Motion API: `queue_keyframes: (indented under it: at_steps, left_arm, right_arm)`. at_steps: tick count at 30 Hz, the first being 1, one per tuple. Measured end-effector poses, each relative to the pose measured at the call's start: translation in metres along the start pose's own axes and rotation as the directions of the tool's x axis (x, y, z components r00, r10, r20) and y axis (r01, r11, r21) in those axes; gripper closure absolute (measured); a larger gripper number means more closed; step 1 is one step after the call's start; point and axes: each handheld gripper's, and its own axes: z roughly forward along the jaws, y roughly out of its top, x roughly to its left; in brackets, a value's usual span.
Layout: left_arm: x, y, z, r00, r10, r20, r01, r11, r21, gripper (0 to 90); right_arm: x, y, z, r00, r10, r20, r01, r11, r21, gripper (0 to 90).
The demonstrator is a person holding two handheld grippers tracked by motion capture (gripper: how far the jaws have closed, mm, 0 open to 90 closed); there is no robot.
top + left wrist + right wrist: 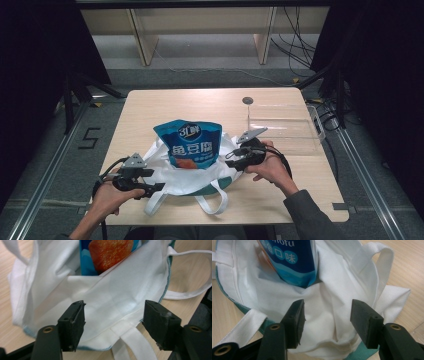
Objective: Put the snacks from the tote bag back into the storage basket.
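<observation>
A white cloth tote bag (185, 175) with teal trim lies on the wooden table (200, 102). A blue snack pouch (189, 145) stands in its mouth. My left gripper (159, 188) is at the bag's near left corner, open. In the left gripper view its jaws (113, 305) hover wide apart above the white cloth (112, 287), pressing on nothing, with the pouch (107, 252) beyond. My right gripper (231, 160) is at the bag's right side. It is open too, and its jaws (327, 303) straddle loose folds of the bag (324, 315) below the pouch (292, 262).
A clear plastic box (285, 127) stands on the table's right side, close behind the right hand. A small dark round object (247, 100) sits near the far edge. The bag's white handles (212, 202) trail toward the near edge.
</observation>
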Motion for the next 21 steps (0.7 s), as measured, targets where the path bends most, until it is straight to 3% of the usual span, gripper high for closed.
queue_keyframes:
  at_steps: [4,5,7,8,10,11,13,15,16,17,18,20,21]
  left_arm:
    - [-0.001,-0.005,-0.007,0.9989,-0.040,-0.026,0.039,0.9979,-0.051,25.5]
    - [-0.001,-0.006,-0.009,0.9990,-0.033,-0.031,0.031,0.9978,-0.059,24.7]
    - [-0.003,-0.008,-0.010,0.9981,-0.048,-0.038,0.046,0.9972,-0.060,22.8]
    - [-0.004,-0.010,-0.011,0.9980,-0.053,-0.035,0.051,0.9967,-0.063,22.2]
    - [-0.004,-0.013,-0.012,0.9983,-0.036,-0.046,0.033,0.9970,-0.070,22.1]
    - [-0.006,-0.014,-0.014,0.9978,-0.052,-0.041,0.049,0.9961,-0.074,22.1]
    - [-0.005,-0.018,-0.016,0.9987,-0.036,-0.036,0.033,0.9964,-0.078,22.1]
    - [-0.006,-0.023,-0.019,0.9967,-0.063,-0.051,0.059,0.9951,-0.079,22.1]
    - [-0.005,-0.025,-0.020,0.9973,-0.048,-0.055,0.044,0.9953,-0.086,22.1]
    - [-0.004,-0.027,-0.021,0.9976,-0.047,-0.051,0.043,0.9961,-0.077,22.1]
    - [-0.004,-0.029,-0.022,0.9961,-0.066,-0.059,0.061,0.9951,-0.078,22.1]
    - [-0.003,-0.032,-0.024,0.9950,-0.079,-0.061,0.074,0.9942,-0.078,22.1]
    - [-0.002,-0.033,-0.025,0.9946,-0.082,-0.063,0.077,0.9934,-0.085,22.2]
  right_arm:
    - [0.001,0.000,0.000,0.9999,-0.003,-0.010,0.003,1.000,0.011,42.0]
    - [0.002,0.000,-0.001,1.0000,-0.001,0.009,0.001,1.000,0.015,41.4]
    - [0.005,-0.001,-0.001,0.9998,0.020,0.002,-0.020,1.000,0.010,40.6]
    - [0.005,0.000,-0.001,1.0000,0.003,0.002,-0.003,1.000,0.009,40.0]
    - [0.005,0.000,-0.005,0.9999,0.006,0.015,-0.007,0.999,0.035,39.0]
    - [0.004,0.000,-0.006,0.9999,-0.012,0.008,0.012,1.000,0.025,38.7]
    - [0.006,0.000,-0.009,0.9997,-0.006,0.022,0.006,1.000,0.026,37.6]
    - [0.007,0.000,-0.012,0.9996,-0.002,0.030,0.001,1.000,0.020,37.0]
    - [0.006,0.001,-0.017,0.9993,-0.018,0.032,0.016,0.999,0.040,36.5]
    - [0.006,0.002,-0.016,0.9986,-0.030,0.044,0.029,0.999,0.019,36.1]
    - [0.007,0.003,-0.020,0.9982,-0.033,0.050,0.031,0.999,0.033,35.7]
    - [0.007,0.006,-0.024,0.9972,-0.060,0.044,0.060,0.998,0.012,35.0]
    - [0.009,0.007,-0.027,0.9984,-0.034,0.046,0.033,0.999,0.012,34.9]
